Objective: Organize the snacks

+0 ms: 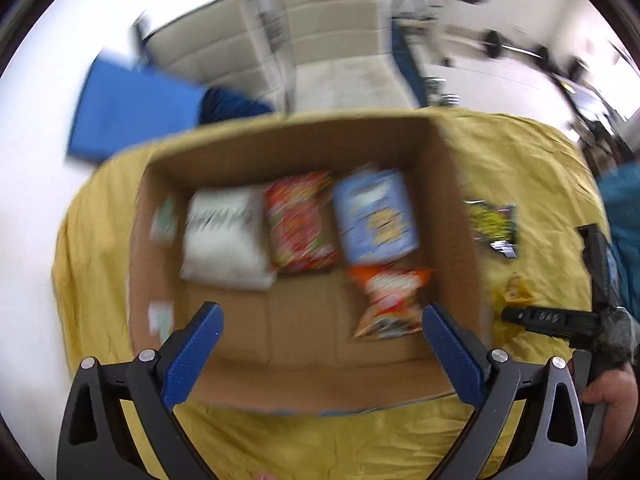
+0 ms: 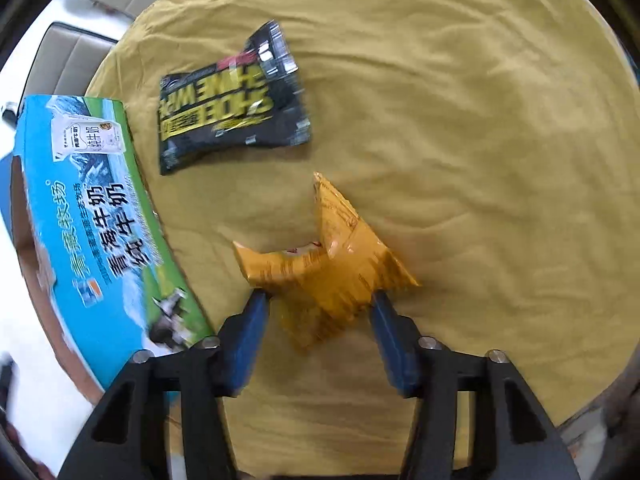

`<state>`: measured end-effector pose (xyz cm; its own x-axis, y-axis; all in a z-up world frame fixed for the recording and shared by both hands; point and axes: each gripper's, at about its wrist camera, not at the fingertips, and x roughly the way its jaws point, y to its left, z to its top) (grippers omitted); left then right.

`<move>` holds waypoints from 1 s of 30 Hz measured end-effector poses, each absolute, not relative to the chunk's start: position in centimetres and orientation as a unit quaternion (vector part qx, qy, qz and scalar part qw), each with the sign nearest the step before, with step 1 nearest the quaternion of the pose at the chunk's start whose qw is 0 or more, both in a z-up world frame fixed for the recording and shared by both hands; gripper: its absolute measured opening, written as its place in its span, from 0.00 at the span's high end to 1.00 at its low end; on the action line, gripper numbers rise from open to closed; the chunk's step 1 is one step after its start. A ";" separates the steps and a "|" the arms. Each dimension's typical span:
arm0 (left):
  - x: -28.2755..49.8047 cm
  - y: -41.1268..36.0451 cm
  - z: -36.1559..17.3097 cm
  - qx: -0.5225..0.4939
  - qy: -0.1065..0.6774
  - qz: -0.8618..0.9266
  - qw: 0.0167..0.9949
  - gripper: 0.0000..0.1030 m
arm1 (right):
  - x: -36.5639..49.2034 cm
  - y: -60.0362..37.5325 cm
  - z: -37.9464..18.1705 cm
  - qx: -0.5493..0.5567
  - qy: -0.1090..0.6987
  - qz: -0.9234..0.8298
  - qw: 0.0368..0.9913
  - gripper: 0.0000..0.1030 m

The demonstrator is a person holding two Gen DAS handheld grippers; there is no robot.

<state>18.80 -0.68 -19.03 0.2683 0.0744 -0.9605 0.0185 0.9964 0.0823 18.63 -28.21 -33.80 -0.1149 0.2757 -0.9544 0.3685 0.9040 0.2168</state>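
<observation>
An open cardboard box (image 1: 456, 216) on the yellow cloth holds a white bag (image 1: 224, 236), a red bag (image 1: 300, 224), a blue bag (image 1: 376, 216) and an orange bag (image 1: 390, 300). My left gripper (image 1: 322, 310) hovers open over the box's near half, nothing between its fingers. To the right of the box, my right gripper (image 2: 319, 298) is shut on a crumpled yellow snack bag (image 2: 328, 264) lying on the cloth; its pads squeeze the bag from both sides. A black and yellow packet (image 2: 232, 108) lies just beyond it. The left wrist view is blurred.
The box's outer side (image 2: 92, 216) is printed blue and green and stands close to the left of the right gripper. The yellow cloth (image 2: 480, 160) covers the whole table. Beige chairs (image 1: 336, 40) and a blue panel (image 1: 132, 108) stand beyond the far edge.
</observation>
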 end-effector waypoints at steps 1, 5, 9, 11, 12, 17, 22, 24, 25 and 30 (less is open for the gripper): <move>19.4 -2.3 -18.4 0.057 0.597 -0.001 0.800 0.01 | 18.6 -29.3 -33.4 0.207 0.748 -0.034 0.630 0.52; 22.0 -10.8 -16.9 0.169 0.563 -0.078 0.805 0.01 | 18.7 -33.3 -32.6 0.176 0.753 -0.033 0.633 0.52; 25.0 -18.4 -19.1 0.265 0.562 -0.147 0.770 0.01 | 18.3 -37.0 -32.8 0.178 0.754 -0.041 0.631 0.54; 26.2 -21.5 -21.5 0.324 0.565 -0.160 0.742 0.01 | 17.9 -38.2 -32.8 0.202 0.754 -0.031 0.624 0.53; 26.5 -22.9 -22.8 0.352 0.568 -0.168 0.725 0.01 | 17.6 -38.7 -32.8 0.208 0.754 -0.025 0.623 0.53; 27.5 -27.4 -30.0 0.486 0.574 -0.198 0.628 0.01 | 16.9 -40.9 -33.6 0.182 0.763 -0.015 0.620 0.48; 27.8 -28.3 -36.4 0.560 0.586 -0.207 0.548 0.01 | 17.7 -43.7 -34.2 0.190 0.762 -0.014 0.619 0.43; 28.0 -28.1 -38.5 0.573 0.595 -0.206 0.525 0.01 | 18.4 -45.0 -34.0 0.189 0.759 -0.014 0.623 0.43; 28.2 -27.9 -39.6 0.576 0.601 -0.203 0.516 0.01 | 18.6 -45.2 -34.0 0.188 0.759 -0.014 0.623 0.43; 29.4 -27.3 -40.6 0.537 0.626 -0.215 0.523 0.32 | 19.3 -46.3 -33.8 0.181 0.758 -0.008 0.627 0.43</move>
<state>29.42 -27.28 -40.61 0.1238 0.4480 -0.8854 0.8971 0.3309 0.2929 19.32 -46.33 -33.76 -0.1489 0.2644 -0.9528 0.2840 0.9344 0.2149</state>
